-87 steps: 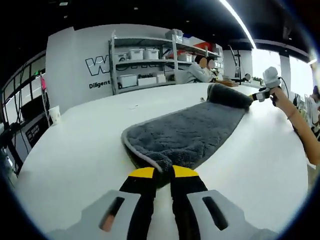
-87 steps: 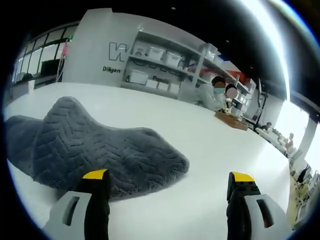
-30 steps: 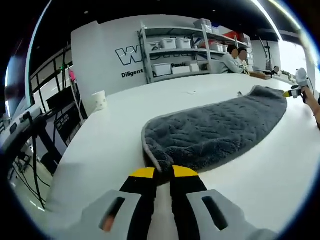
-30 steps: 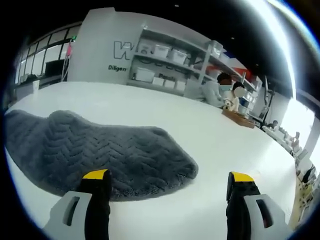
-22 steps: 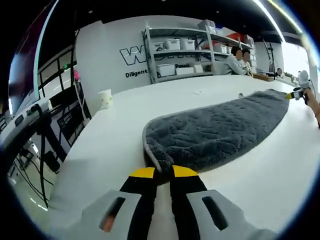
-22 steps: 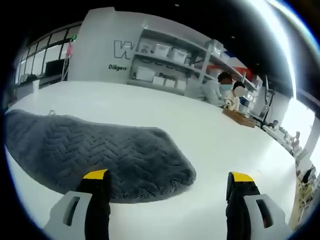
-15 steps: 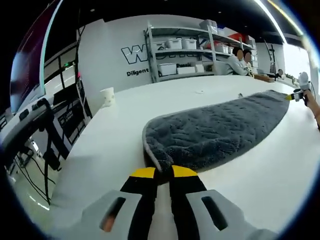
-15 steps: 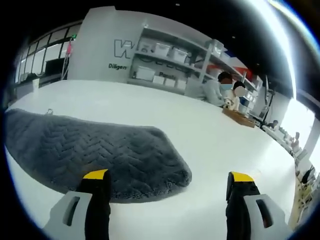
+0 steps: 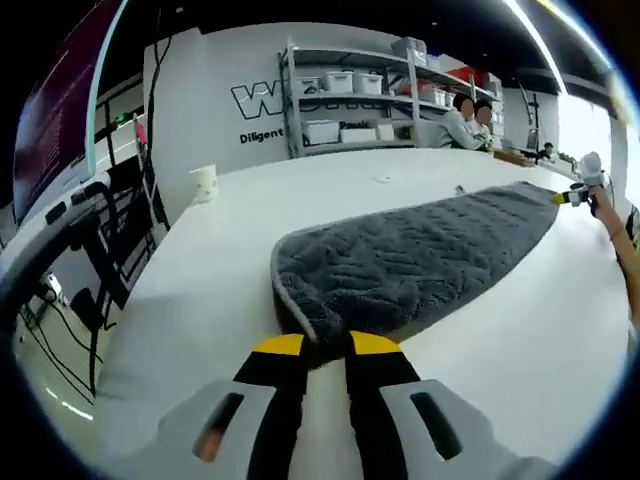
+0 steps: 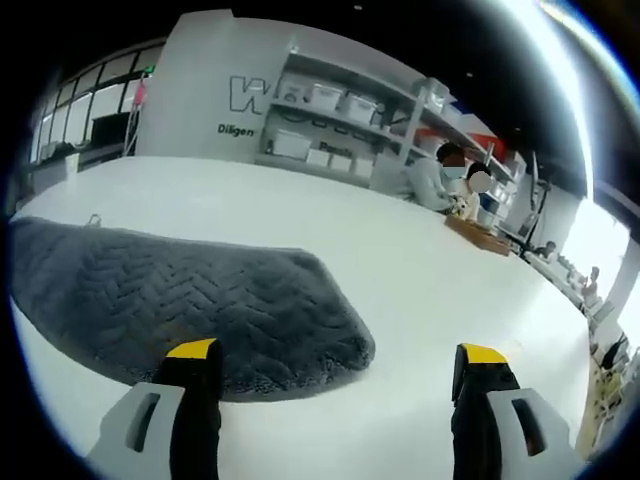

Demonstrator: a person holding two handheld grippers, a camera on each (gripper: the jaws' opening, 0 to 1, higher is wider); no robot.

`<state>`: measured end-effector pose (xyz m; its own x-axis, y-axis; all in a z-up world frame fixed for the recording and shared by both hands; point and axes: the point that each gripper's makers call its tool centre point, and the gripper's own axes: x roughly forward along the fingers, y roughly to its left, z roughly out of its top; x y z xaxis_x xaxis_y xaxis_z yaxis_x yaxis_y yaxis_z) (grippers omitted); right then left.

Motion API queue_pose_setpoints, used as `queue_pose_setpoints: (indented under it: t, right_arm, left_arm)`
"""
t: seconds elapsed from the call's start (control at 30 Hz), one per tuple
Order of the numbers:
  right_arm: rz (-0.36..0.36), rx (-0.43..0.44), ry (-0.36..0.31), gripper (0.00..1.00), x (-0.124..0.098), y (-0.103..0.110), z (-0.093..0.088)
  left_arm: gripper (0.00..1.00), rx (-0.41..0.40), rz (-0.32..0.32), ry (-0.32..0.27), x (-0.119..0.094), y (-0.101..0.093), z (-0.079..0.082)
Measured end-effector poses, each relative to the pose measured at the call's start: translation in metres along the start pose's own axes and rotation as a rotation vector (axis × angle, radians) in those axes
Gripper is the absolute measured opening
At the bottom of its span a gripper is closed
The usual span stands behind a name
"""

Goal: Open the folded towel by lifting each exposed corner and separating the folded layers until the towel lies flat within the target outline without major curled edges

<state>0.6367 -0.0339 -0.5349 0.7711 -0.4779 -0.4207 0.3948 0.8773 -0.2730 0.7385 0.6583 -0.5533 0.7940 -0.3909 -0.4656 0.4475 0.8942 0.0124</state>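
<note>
A dark grey plush towel (image 9: 410, 260) with a paler hem lies stretched out long on the white table (image 9: 190, 290). My left gripper (image 9: 326, 345) is shut on its near corner, yellow tips pressed together over the hem. In the right gripper view the towel's other end (image 10: 190, 310) lies flat, its rounded corner to the left of centre. My right gripper (image 10: 340, 355) stands open just above the table, its left fingertip (image 10: 192, 352) by the towel's near edge, nothing between the jaws. That same gripper (image 9: 575, 190) shows small at the towel's far end.
A paper cup (image 9: 204, 184) stands on the table's far left. Shelving with white bins (image 9: 350, 100) lines the back wall. Two people sit at the far side (image 10: 445, 185) by a wooden tray (image 10: 472, 227). A black stand with cables (image 9: 70, 260) is beside the table's left edge.
The raised hump at the towel's far end has dropped and the towel now lies flat. Left gripper stays shut on the near corner; right gripper stays open.
</note>
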Motion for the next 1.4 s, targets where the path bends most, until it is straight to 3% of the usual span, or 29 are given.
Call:
queue_pose_setpoints:
  t: [0.07,0.1,0.27,0.4,0.5,0.57,0.7,0.73,0.77,0.8,0.97,1.13,1.3,1.4]
  right_arm:
    - [0.005,0.0,-0.005,0.96,0.001,0.001,0.001]
    - [0.01,0.003,-0.014,0.96,0.002,0.002,0.004]
    - [0.004,-0.002,-0.008,0.95,0.001,0.001,0.003]
    - [0.007,0.014,-0.007,0.94,-0.001,0.001,0.001]
    - [0.006,0.013,-0.008,0.94,-0.002,0.001,0.001]
    - [0.008,0.008,-0.01,0.95,-0.002,0.002,0.002]
    - [0.021,0.001,-0.016,0.95,-0.002,0.006,0.004]
    - [0.029,0.007,-0.023,0.95,-0.003,0.008,0.004]
    - [0.036,0.012,-0.028,0.95,-0.004,0.009,0.005]
    - [0.045,0.019,-0.037,0.95,-0.003,0.01,0.007]
    - [0.079,0.029,-0.059,0.93,-0.001,0.017,0.012]
    - [0.123,0.007,-0.082,0.91,-0.003,0.032,0.018]
    - [0.144,-0.013,-0.098,0.9,-0.01,0.04,0.019]
    - [0.156,-0.025,-0.099,0.9,-0.01,0.04,0.018]
  left_arm:
    - [0.27,-0.038,-0.015,-0.017,0.0,0.0,0.001]
    - [0.29,-0.067,-0.053,-0.058,0.001,-0.002,0.005]
    - [0.42,-0.163,-0.114,-0.099,-0.001,-0.008,0.011]
    - [0.48,-0.168,-0.108,-0.133,-0.002,-0.006,0.02]
    - [0.69,-0.176,-0.113,-0.143,-0.003,-0.01,0.025]
    - [0.81,-0.154,-0.128,-0.145,-0.007,-0.02,0.027]
    - [0.9,-0.096,-0.177,-0.144,-0.022,-0.047,0.031]
    - [0.94,-0.102,-0.179,-0.155,-0.027,-0.052,0.034]
    - [1.0,-0.121,-0.171,-0.201,-0.031,-0.057,0.043]
    - [0.99,-0.113,-0.174,-0.23,-0.037,-0.065,0.05]
    - [1.0,-0.041,-0.2,-0.231,-0.057,-0.102,0.055]
    - [1.0,0.004,-0.188,-0.261,-0.08,-0.124,0.058]
    - [1.0,0.084,-0.185,-0.182,-0.098,-0.141,0.034]
    - [1.0,0.102,-0.2,-0.17,-0.109,-0.151,0.024]
